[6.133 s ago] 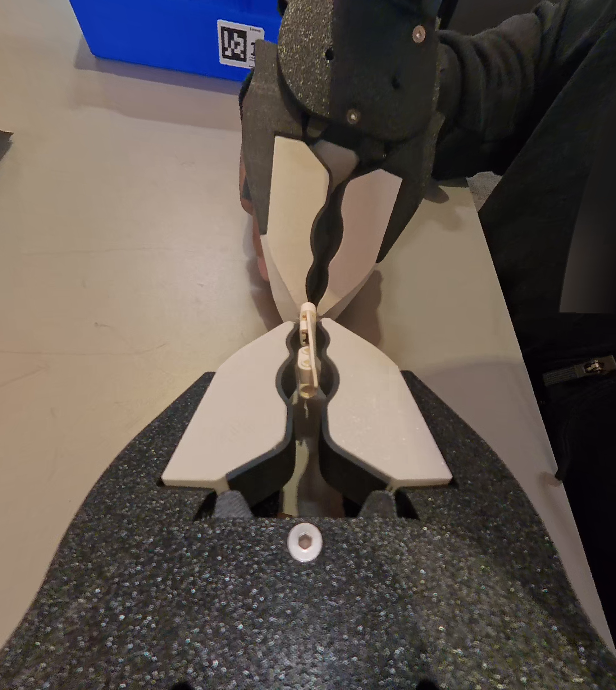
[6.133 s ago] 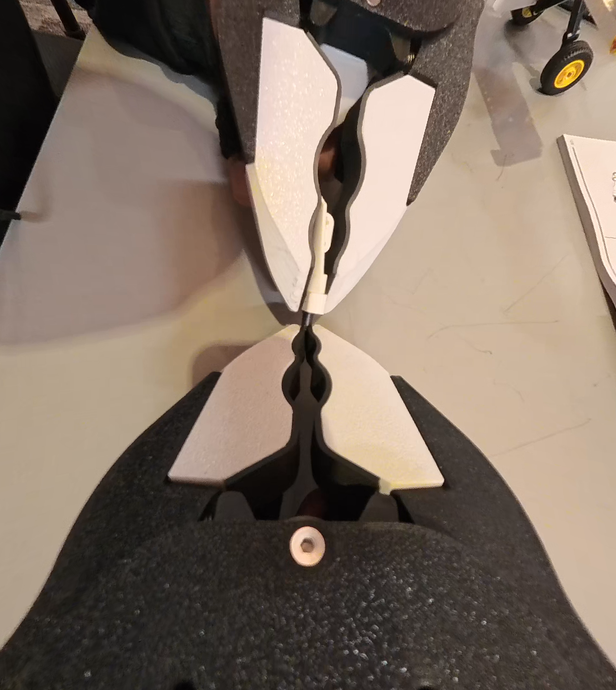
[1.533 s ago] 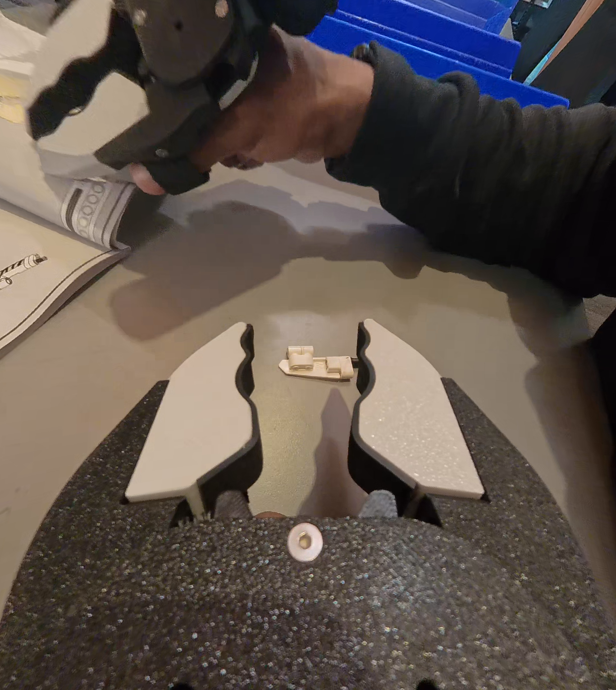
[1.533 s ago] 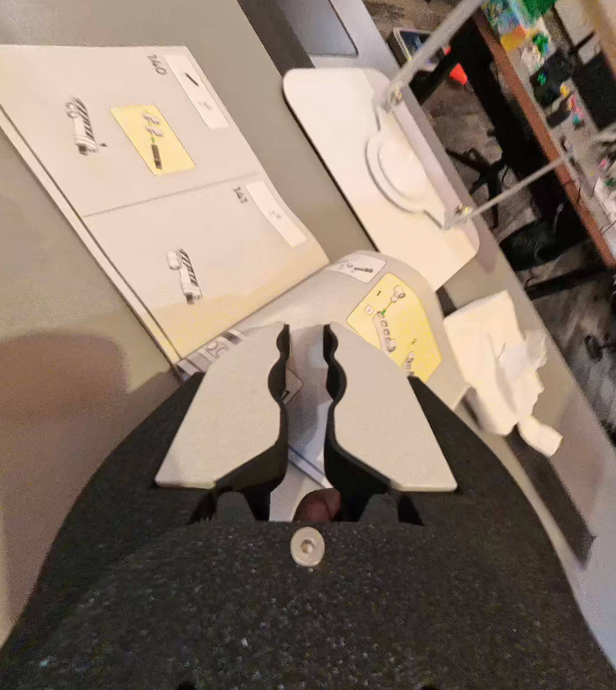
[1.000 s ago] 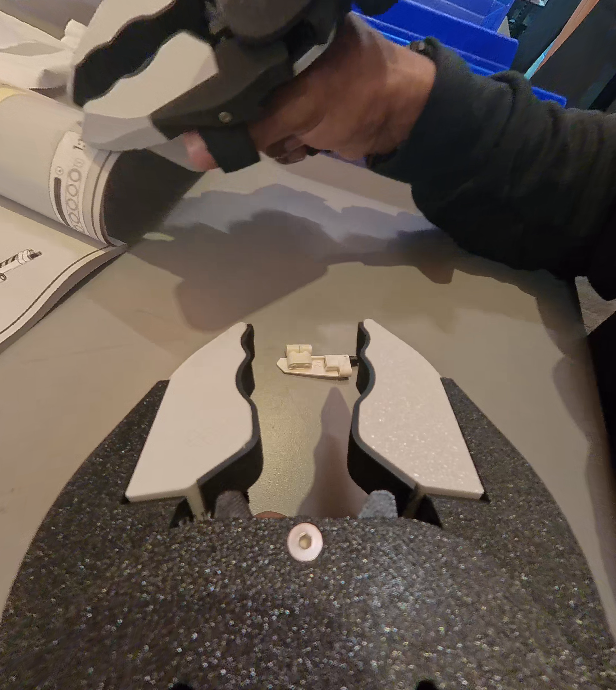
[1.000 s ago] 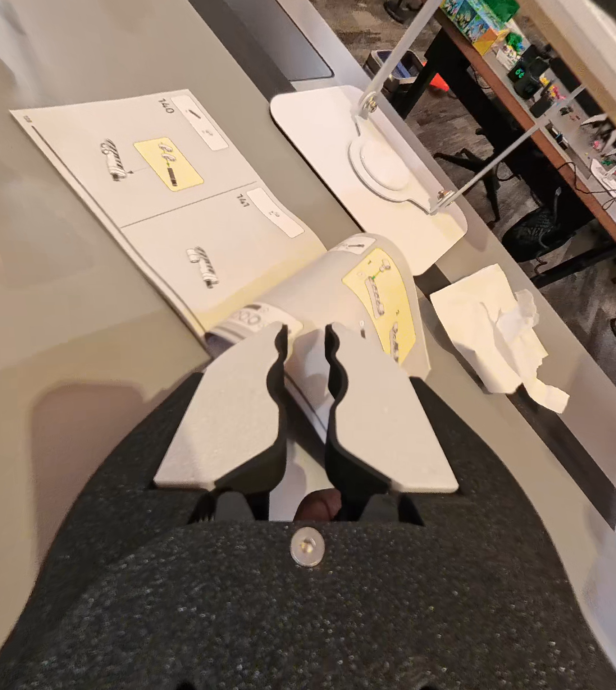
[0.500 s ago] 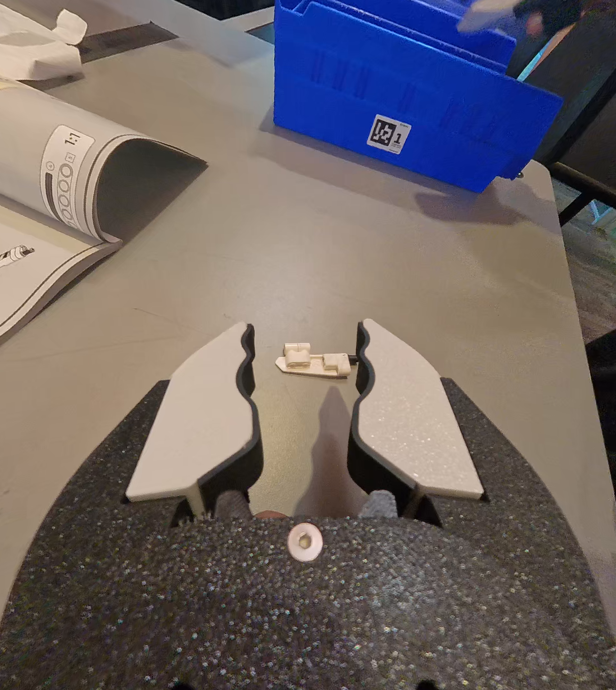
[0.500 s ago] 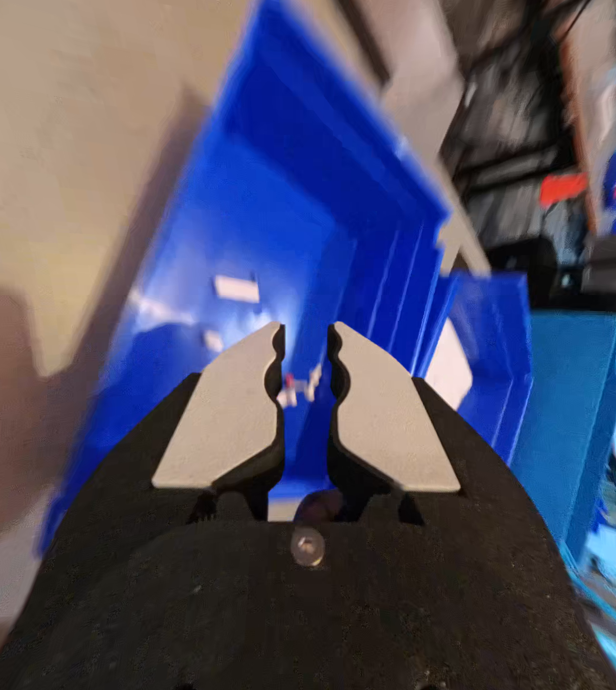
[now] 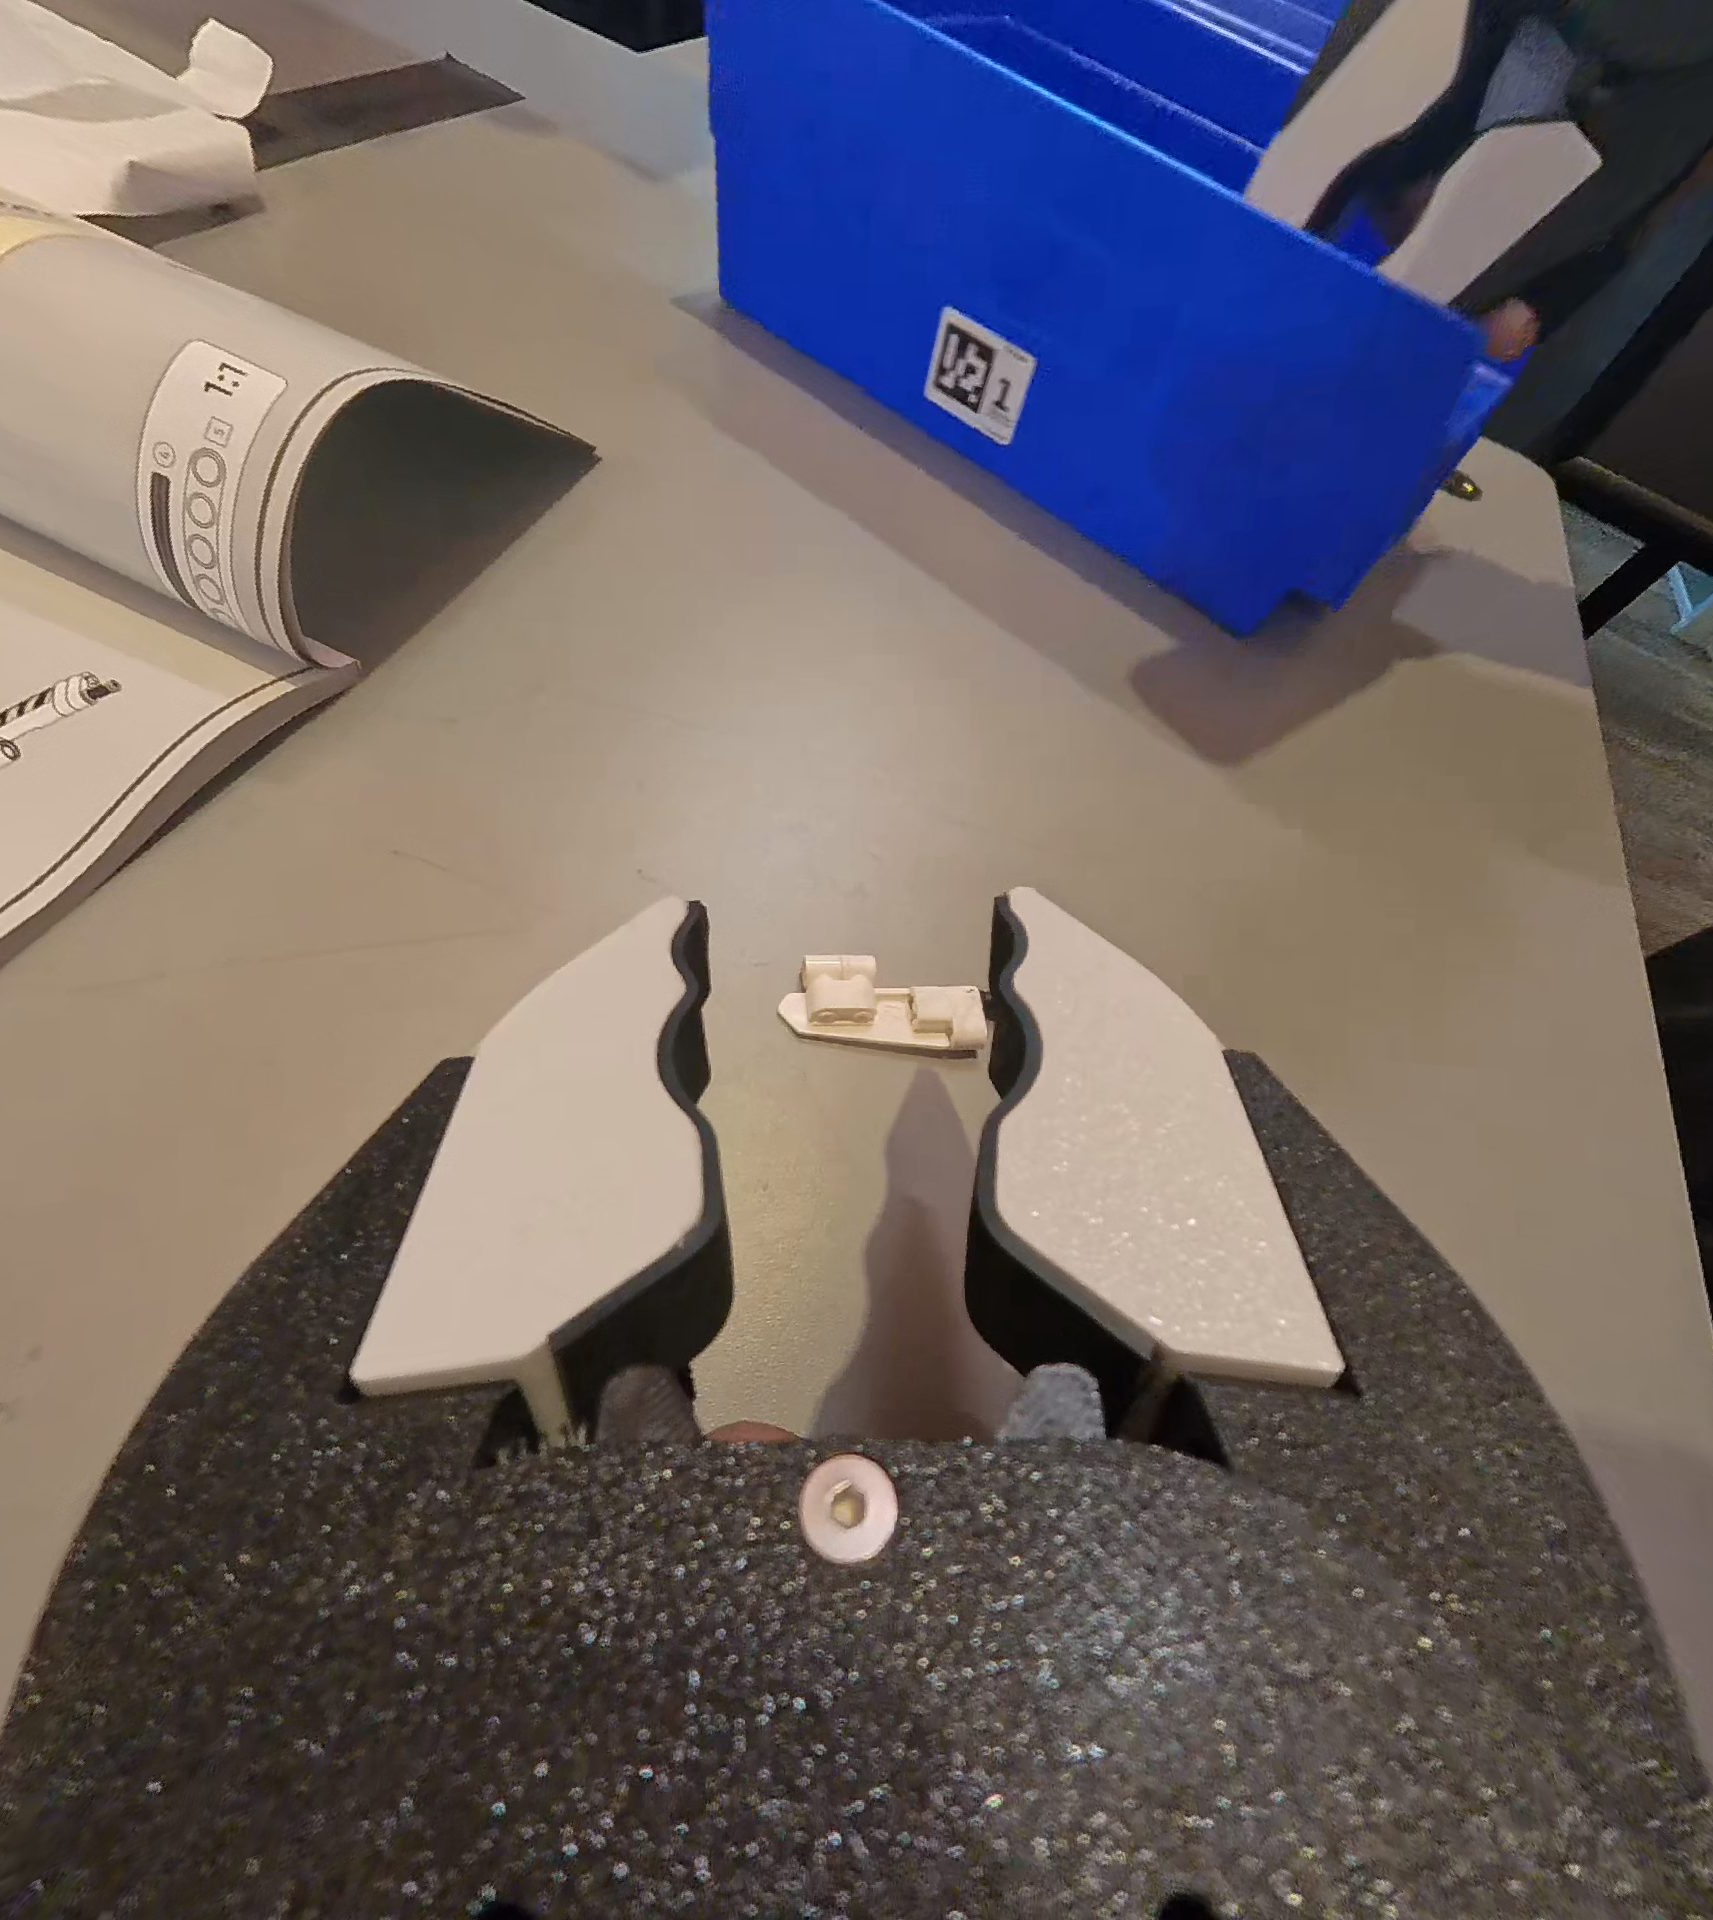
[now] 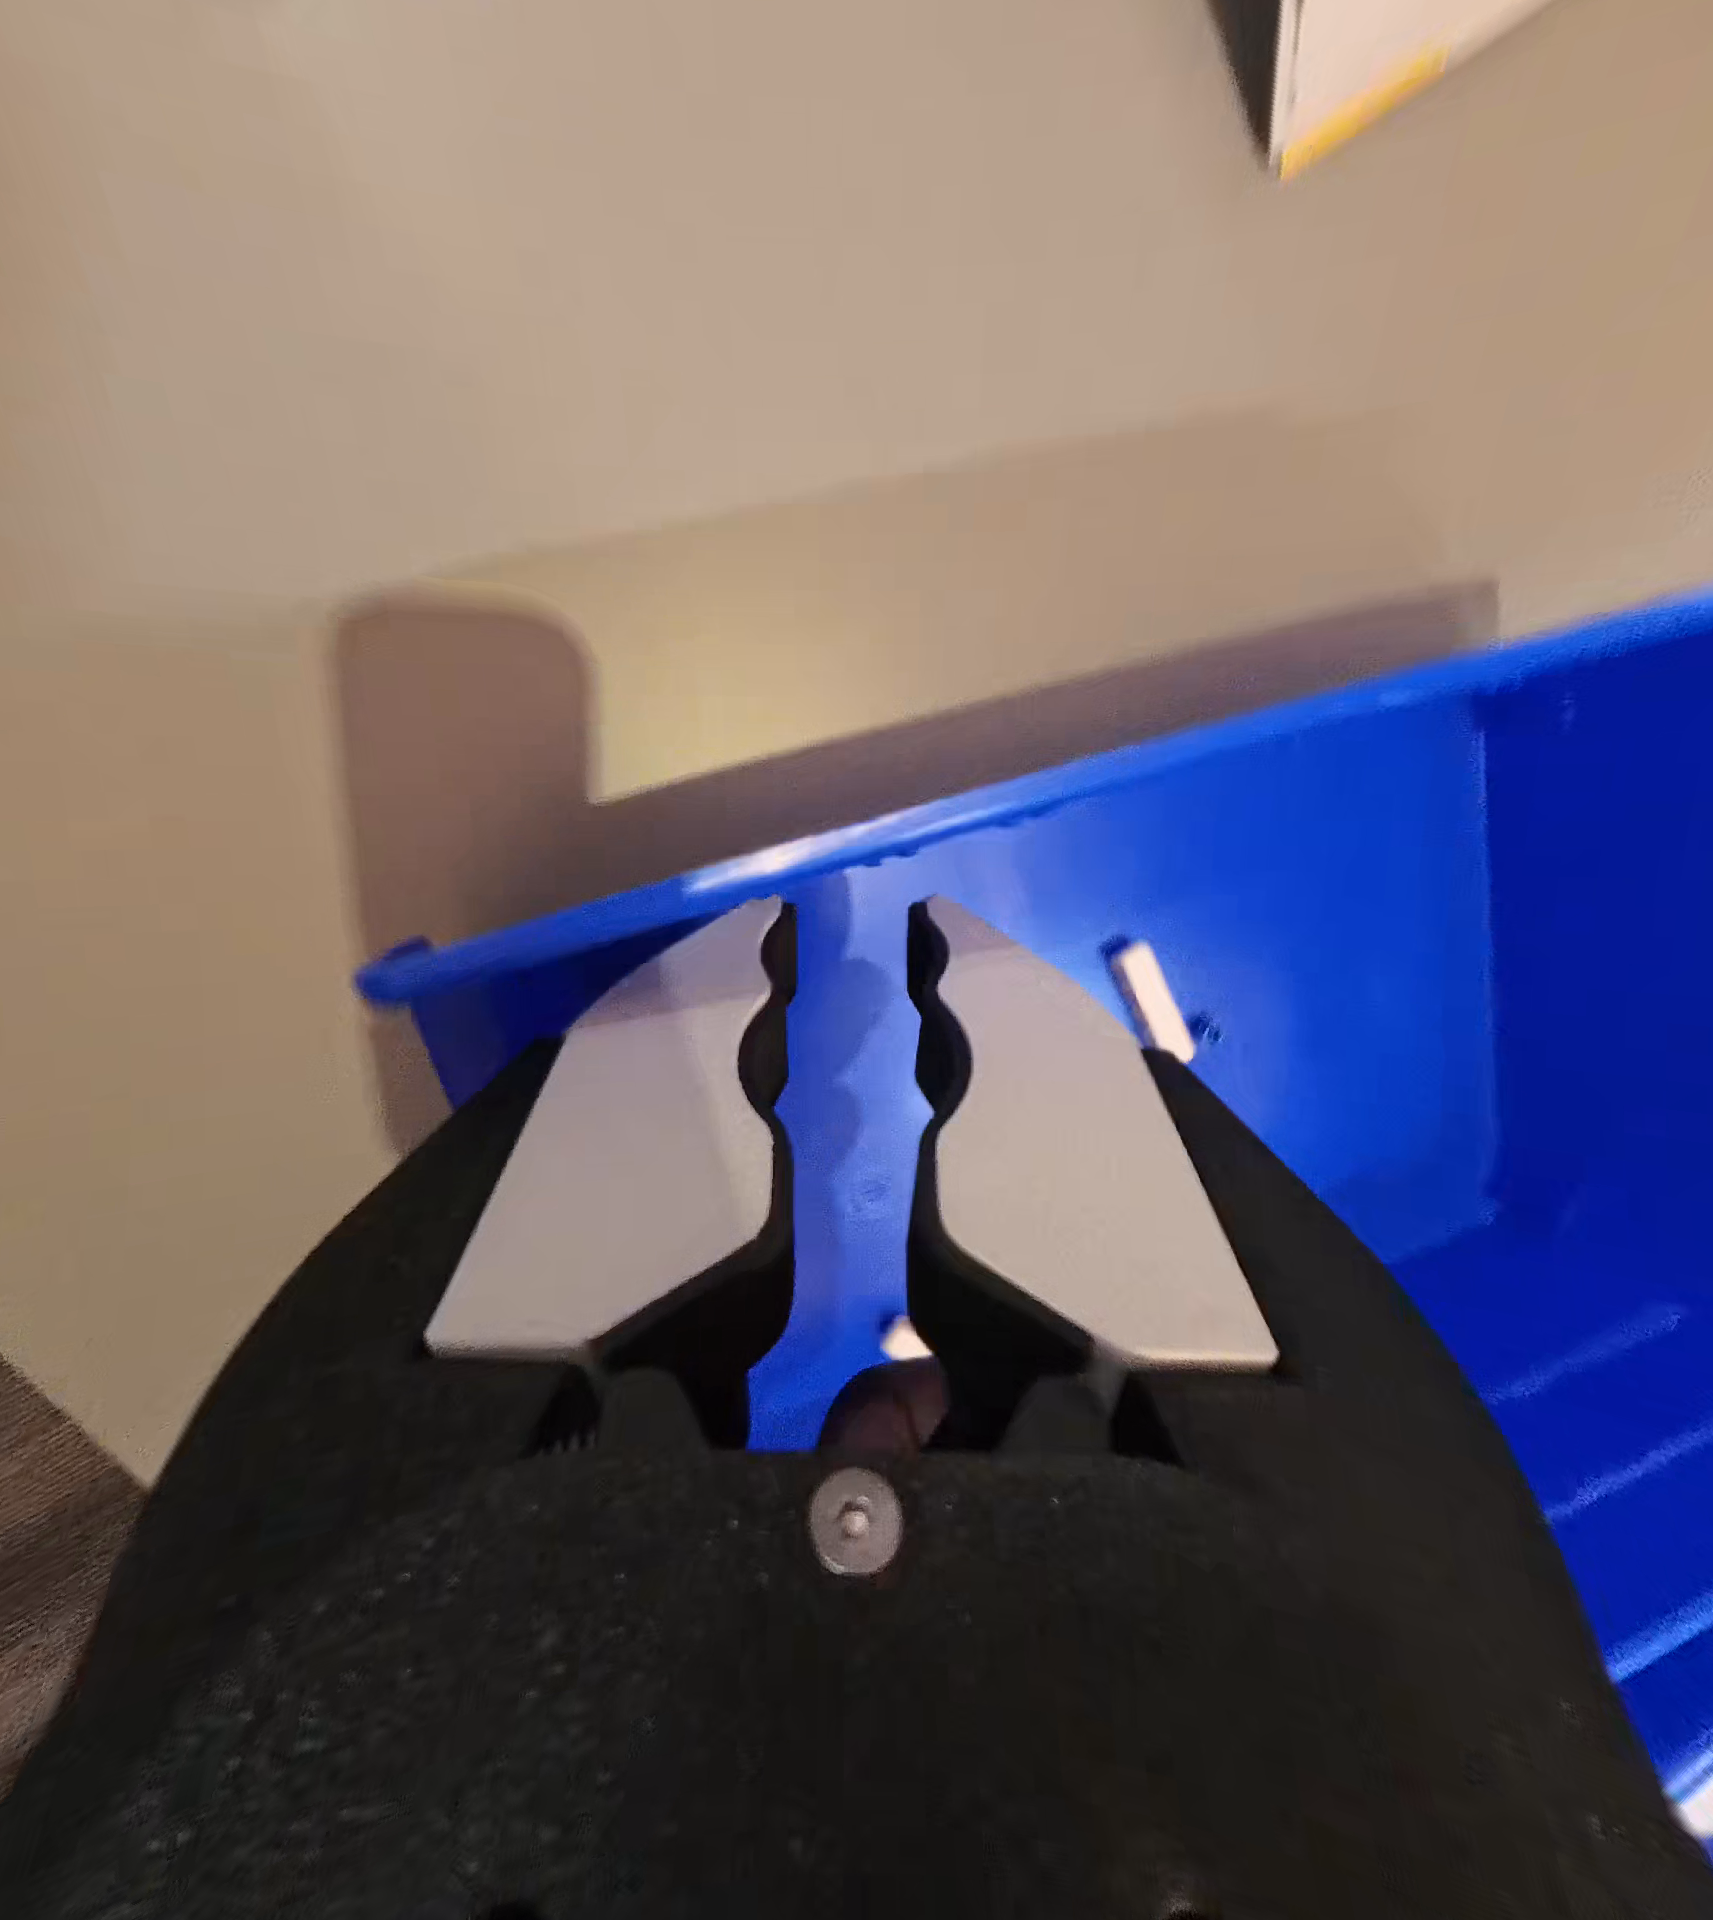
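My left gripper (image 9: 844, 914) is open and low over the grey table (image 9: 831, 727). A small white assembled plastic piece (image 9: 883, 1008) lies flat on the table between its fingertips. It lies close to the right finger (image 9: 1122, 1122), and neither pad presses on it. My right gripper (image 10: 847, 914) is open with a narrow gap and nothing between its pads. It points down into the blue bin (image 10: 1610, 935), just inside the rim. It also shows in the left wrist view (image 9: 1392, 208), at the far end of the bin (image 9: 1091, 343). A small white part (image 10: 1148, 997) lies in the bin beside its right finger.
An open instruction booklet (image 9: 104, 520) with a curled page lies at the left. A crumpled white tissue (image 9: 83, 114) lies behind it. The table's right edge (image 9: 1610, 831) is near. Another small white part (image 10: 902, 1340) lies in the bin. A person's dark sleeve (image 9: 1662, 83) is at top right.
The white piece, held by both grippers six seconds ago, now lies on the table. My right gripper swung from the booklet to the blue bin and dipped into it. My left gripper stayed open.
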Demonstrator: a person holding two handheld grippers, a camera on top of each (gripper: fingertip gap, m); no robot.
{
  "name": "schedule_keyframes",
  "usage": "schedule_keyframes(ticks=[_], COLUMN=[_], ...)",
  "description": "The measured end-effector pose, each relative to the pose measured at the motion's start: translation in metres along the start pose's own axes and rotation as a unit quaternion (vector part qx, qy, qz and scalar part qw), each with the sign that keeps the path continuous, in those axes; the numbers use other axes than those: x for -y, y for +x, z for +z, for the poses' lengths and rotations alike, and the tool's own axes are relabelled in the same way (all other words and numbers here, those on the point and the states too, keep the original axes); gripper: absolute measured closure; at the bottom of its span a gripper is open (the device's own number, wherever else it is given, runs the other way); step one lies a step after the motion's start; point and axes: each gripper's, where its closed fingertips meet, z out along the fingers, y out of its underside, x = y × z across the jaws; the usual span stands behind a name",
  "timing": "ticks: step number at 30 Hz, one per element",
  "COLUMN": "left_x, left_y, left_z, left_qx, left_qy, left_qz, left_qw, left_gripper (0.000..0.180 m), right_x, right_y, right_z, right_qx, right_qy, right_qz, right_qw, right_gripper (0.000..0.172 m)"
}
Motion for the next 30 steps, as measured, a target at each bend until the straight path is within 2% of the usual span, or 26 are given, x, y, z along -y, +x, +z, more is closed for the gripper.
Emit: schedule_keyframes(ticks=[3,5,8,11,17,18,19,24,30], left_x=[0.0,0.001,0.0,-0.001,0.0,0.0,0.0,0.0,0.0], left_y=[0.001,0.001,0.001,0.001,0.0,0.0,0.0,0.001,0.002], left_z=[-0.001,-0.001,-0.001,0.0,0.0,-0.001,-0.001,-0.001,-0.002], left_qx=[-0.002,-0.003,-0.003,-0.003,-0.002,-0.002,-0.002,-0.004,-0.002], left_qy=[0.003,0.004,0.003,-0.002,0.001,0.002,0.002,0.004,0.005], left_qz=[0.0,0.0,0.001,0.001,-0.002,-0.002,-0.001,0.001,0.008], left_qw=[1.0,1.0,1.0,1.0,1.0,1.0,1.0,1.0,1.0], left_gripper=[0.128,0.128,0.128,0.128,0.128,0.128,0.128,0.128,0.128], right_x=[0.039,0.047,0.017,-0.021,-0.03,-0.032,-0.031,-0.027,-0.001], right_y=[0.002,0.015,0.06,0.082,0.085,0.087,0.091,0.08,0.049], right_z=[0.002,-0.001,0.007,0.033,0.062,0.066,0.068,0.061,-0.002], right_qx=[0.014,0.004,-0.06,-0.037,0.048,0.049,0.04,0.067,0.053], right_qy=[0.034,0.029,-0.066,-0.157,-0.174,-0.181,-0.178,-0.162,-0.06], right_qz=[-0.025,-0.044,-0.117,-0.154,-0.137,-0.136,-0.131,-0.095,-0.016], right_qw=[0.999,0.999,0.989,0.975,0.974,0.973,0.975,0.98,0.997], right_gripper=[0.149,0.149,0.15,0.15,0.15,0.157,0.163,0.163,0.164])
